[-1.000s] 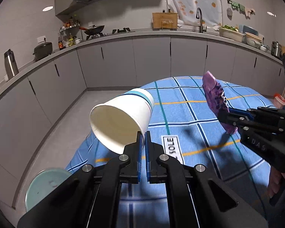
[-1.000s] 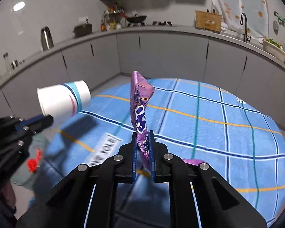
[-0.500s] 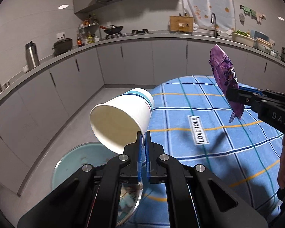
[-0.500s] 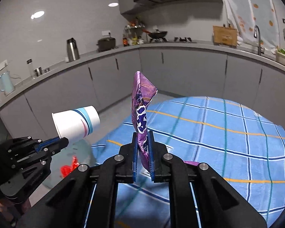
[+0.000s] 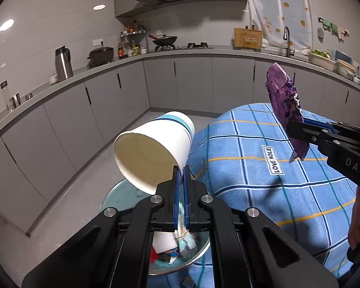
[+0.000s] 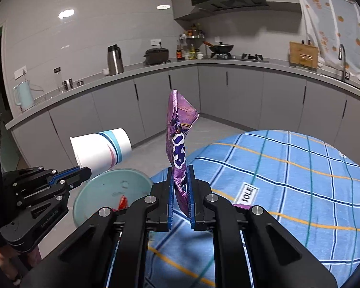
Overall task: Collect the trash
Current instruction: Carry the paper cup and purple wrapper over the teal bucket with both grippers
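Note:
My left gripper is shut on the rim of a white paper cup with blue bands, held on its side above a pale green trash bin. The bin holds another cup and wrappers. My right gripper is shut on a purple snack wrapper, held upright just right of the bin. In the right wrist view the cup and left gripper are at the left. In the left wrist view the wrapper and right gripper are at the right.
A table with a blue plaid cloth lies right of the bin; it also shows in the right wrist view. Grey kitchen cabinets and a counter with pots run along the far walls. Grey floor surrounds the bin.
Both grippers have moved left from over the table toward the bin, still holding the cup and the wrapper. The bin and its contents have come into view below them.

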The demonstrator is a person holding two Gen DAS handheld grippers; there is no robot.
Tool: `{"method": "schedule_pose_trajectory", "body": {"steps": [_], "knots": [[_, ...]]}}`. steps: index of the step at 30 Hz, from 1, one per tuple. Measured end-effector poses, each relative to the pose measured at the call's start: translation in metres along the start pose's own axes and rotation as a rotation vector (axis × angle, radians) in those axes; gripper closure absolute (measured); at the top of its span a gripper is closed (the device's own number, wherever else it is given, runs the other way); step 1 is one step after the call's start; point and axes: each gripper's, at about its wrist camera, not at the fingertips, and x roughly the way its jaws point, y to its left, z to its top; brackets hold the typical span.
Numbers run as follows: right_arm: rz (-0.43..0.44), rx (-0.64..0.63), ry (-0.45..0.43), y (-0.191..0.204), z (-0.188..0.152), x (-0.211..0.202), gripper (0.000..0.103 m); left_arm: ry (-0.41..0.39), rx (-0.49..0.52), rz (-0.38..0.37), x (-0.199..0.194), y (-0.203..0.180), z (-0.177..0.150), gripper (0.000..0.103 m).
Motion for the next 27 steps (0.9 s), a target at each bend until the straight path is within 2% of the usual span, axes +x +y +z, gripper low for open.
{"method": "schedule_pose_trajectory", "body": {"steps": [27], "knots": [[0.085, -0.073, -0.012, 0.052, 0.015, 0.016, 0.092, -0.015, -0.091, 0.085, -0.016, 0.055, -0.010, 0.099]]}}
